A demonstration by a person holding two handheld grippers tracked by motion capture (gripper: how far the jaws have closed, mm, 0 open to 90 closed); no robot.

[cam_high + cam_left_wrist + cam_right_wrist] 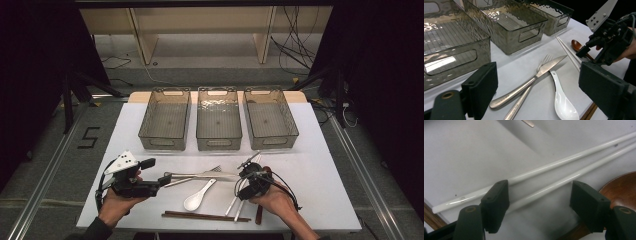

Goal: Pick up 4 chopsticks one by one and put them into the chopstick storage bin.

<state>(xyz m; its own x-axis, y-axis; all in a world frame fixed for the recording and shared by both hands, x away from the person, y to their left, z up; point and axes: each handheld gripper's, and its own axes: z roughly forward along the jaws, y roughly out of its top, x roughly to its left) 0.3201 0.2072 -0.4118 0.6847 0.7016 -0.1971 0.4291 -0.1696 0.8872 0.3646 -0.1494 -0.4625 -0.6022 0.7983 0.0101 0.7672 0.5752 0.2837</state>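
Observation:
My right gripper (248,176) (541,206) points down at the table with its jaws open. A pair of white chopsticks (234,205) (564,161) lies under it: one stick runs between the jaws and the other passes under the left jaw. A wooden spoon (258,215) (621,187) lies just beside the right jaw. My left gripper (156,171) (541,92) is held level above the table, open and with nothing in it. It faces a steel knife (200,175) (541,71), a fork (545,60) and a white ceramic spoon (196,199) (562,102).
Three smoky plastic bins (162,142) (218,143) (274,140) stand in a row at the back of the white tabletop (325,190). Brown wooden chopsticks (205,216) lie near the front edge. Cables and a shelf frame stand beyond the table.

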